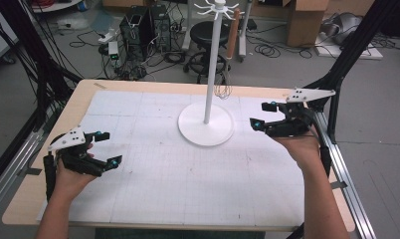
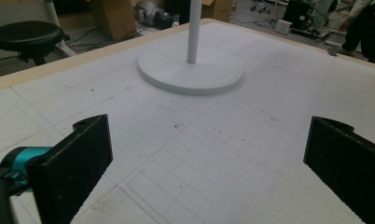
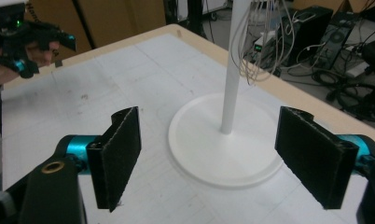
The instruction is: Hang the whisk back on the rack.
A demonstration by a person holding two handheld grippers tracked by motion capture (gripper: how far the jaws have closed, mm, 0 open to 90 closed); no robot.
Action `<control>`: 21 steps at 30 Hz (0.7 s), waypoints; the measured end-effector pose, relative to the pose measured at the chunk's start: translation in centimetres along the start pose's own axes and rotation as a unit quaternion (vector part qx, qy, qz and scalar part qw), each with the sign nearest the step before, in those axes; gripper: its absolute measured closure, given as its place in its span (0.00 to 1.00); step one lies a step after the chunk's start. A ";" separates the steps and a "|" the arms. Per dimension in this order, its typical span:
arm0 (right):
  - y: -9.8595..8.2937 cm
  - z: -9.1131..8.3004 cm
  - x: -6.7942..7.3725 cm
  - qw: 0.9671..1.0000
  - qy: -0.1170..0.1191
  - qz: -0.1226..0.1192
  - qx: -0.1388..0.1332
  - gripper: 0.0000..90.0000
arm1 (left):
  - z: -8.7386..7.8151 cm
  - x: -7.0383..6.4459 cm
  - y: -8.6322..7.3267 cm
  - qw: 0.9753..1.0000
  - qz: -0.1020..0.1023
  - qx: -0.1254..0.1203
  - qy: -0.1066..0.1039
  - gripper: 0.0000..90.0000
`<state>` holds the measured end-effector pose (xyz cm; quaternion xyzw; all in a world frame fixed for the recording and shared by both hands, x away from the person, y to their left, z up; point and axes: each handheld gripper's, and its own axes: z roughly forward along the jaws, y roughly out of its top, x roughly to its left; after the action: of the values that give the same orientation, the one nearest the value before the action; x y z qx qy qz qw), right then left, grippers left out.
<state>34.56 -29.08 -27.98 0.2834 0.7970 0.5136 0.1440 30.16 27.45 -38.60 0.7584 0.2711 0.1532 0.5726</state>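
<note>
Both claws spread and empty: left claw (image 1: 104, 148) low over the white gridded desk (image 1: 153, 174) mat, right claw (image 1: 264, 114) just beside the round base of the tall white metal hanger stand (image 1: 206, 124) at desk centre; brown-handled wire whisk (image 1: 231, 45) hanging from top hooks; risk: sideways knock on pole, stand tips; hasty pull, whisk snags hook.

Both grippers, left (image 1: 107, 148) and right (image 1: 264, 114), are black with teal joints, grey three-cornered top plates and rough, seemingly foam-padded jaws; forearms are bare.
</note>
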 end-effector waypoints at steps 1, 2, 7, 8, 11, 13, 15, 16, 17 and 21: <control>-0.3 0.1 0.1 1.000 0.000 0.003 0.002 0.22 | 0.0 0.0 0.0 1.000 0.000 -0.001 -0.001 0.02; -0.7 0.1 0.1 1.000 0.002 0.003 0.001 0.22 | 0.0 0.0 0.0 1.000 -0.001 -0.002 -0.001 0.02; -2.4 0.4 0.6 1.000 0.006 0.010 -0.002 0.20 | 0.0 0.0 0.0 1.000 -0.002 -0.001 -0.001 0.02; -2.8 0.5 0.6 1.000 0.011 0.012 -0.004 0.18 | 0.0 0.0 0.0 1.000 0.000 0.000 -0.002 0.02; -4.0 0.6 1.0 1.000 0.014 0.016 -0.016 0.18 | 0.2 0.0 0.0 1.000 -0.001 0.002 -0.003 0.02; -5.0 0.7 1.3 1.000 0.016 0.018 -0.019 0.18 | 0.2 -0.1 -0.1 1.000 -0.001 0.002 -0.003 0.02; -5.8 1.0 1.4 1.000 0.017 0.018 -0.019 0.18 | 0.1 0.0 0.0 1.000 0.001 0.001 -0.003 0.02; -6.1 1.1 1.5 1.000 0.015 0.021 -0.017 0.17 | 0.1 -0.1 0.0 1.000 0.000 0.001 -0.002 0.02; -6.5 1.1 1.5 1.000 0.012 0.021 -0.016 0.17 | 0.1 -0.1 -0.1 1.000 -0.002 0.001 -0.002 0.02; -7.9 0.9 1.7 0.999 0.004 0.025 -0.023 0.17 | 0.1 -0.1 -0.1 1.000 -0.001 0.001 -0.003 0.02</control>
<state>31.23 -29.87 -35.33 0.2974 0.7781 0.5366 0.1349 30.17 27.33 -38.70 0.7595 0.2700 0.1497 0.5726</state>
